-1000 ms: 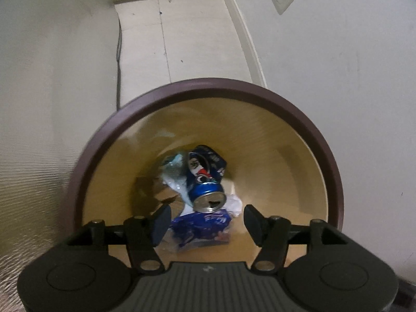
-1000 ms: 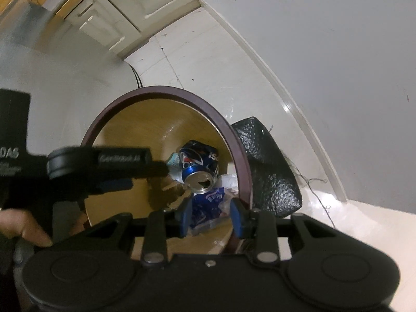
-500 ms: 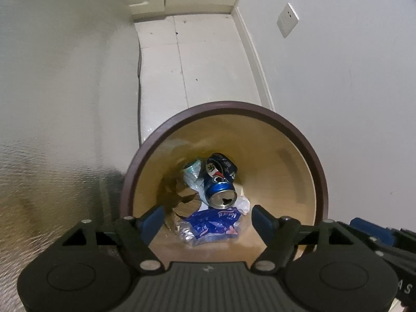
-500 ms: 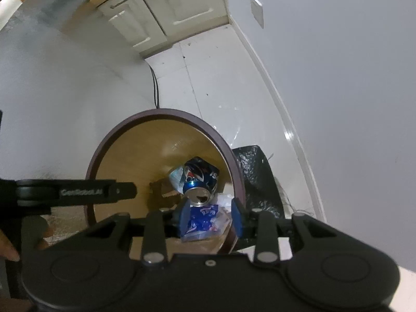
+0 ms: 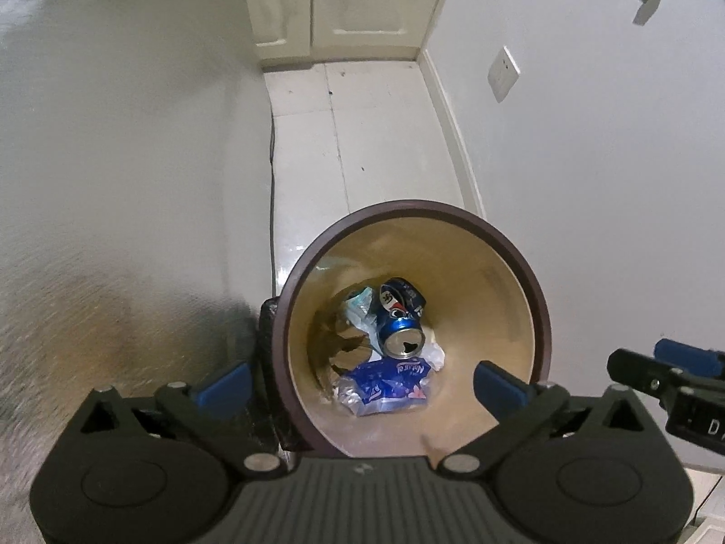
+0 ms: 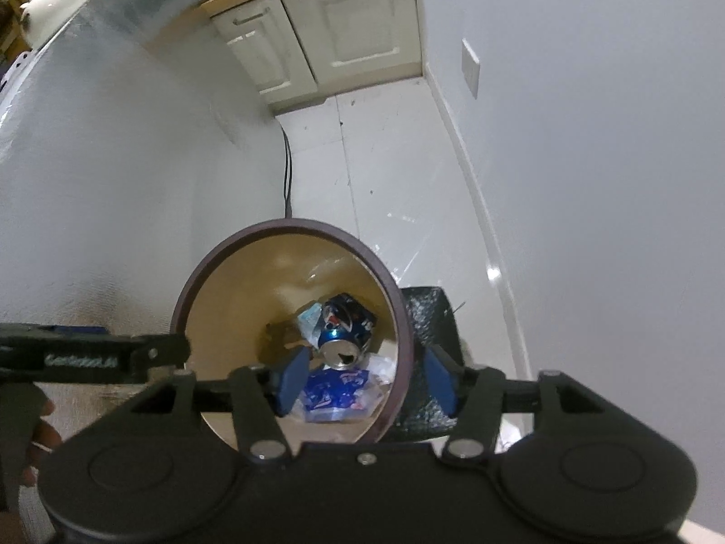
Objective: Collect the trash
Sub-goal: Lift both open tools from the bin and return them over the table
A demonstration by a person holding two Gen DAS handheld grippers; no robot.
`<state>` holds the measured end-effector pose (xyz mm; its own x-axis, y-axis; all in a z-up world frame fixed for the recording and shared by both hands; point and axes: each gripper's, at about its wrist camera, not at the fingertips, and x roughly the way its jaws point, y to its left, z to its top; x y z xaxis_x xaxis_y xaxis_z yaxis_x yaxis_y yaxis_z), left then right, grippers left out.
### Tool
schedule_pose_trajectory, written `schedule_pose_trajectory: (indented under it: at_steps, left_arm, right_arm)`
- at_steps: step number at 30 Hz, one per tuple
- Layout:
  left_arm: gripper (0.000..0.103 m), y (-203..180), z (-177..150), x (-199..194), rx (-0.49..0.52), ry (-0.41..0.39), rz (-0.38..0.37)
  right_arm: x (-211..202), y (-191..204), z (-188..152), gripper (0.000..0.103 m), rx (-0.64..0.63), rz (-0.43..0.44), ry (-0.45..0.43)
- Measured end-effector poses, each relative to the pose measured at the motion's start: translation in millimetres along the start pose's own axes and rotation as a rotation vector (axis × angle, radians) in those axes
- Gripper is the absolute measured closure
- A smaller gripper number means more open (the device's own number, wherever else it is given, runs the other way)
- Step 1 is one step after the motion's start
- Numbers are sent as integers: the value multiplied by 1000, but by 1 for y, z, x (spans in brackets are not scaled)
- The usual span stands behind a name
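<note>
A round bin with a dark brown rim (image 5: 541, 317) (image 6: 181, 299) stands on the floor below both grippers. Inside lie a crushed blue Pepsi can (image 5: 401, 322) (image 6: 344, 331), a blue and white plastic wrapper (image 5: 385, 385) (image 6: 335, 394) and crumpled clear and white scraps (image 5: 360, 310). My left gripper (image 5: 362, 383) is open and empty, high above the bin. My right gripper (image 6: 364, 383) is open and empty above the bin's right rim. It also shows at the right edge of the left wrist view (image 5: 670, 376).
A black bag (image 6: 430, 326) lies on the white tiled floor (image 5: 362, 136) against the bin. A silvery appliance side (image 5: 113, 181) is on the left, a white wall with a socket (image 5: 503, 75) on the right, cream cabinets (image 6: 326, 41) at the far end.
Both grippers have risen away from the bin, which looks smaller now. Both jaws have opened wider. The trash in the bin has not moved.
</note>
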<state>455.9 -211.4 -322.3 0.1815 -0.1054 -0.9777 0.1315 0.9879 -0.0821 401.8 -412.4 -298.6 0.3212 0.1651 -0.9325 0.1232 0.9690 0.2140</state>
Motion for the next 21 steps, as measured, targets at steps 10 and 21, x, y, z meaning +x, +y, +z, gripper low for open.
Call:
schedule_pose_trajectory:
  at_steps: [10,21]
  left_arm:
    - [0,13,-25,-43,-45,-43,6]
    - [0,17,-47,-91,-19,-122,23]
  right_arm:
    - [-39,3,-4,19,-104,-62,-27]
    - [-80,11,-14,0,-137,-97,-93]
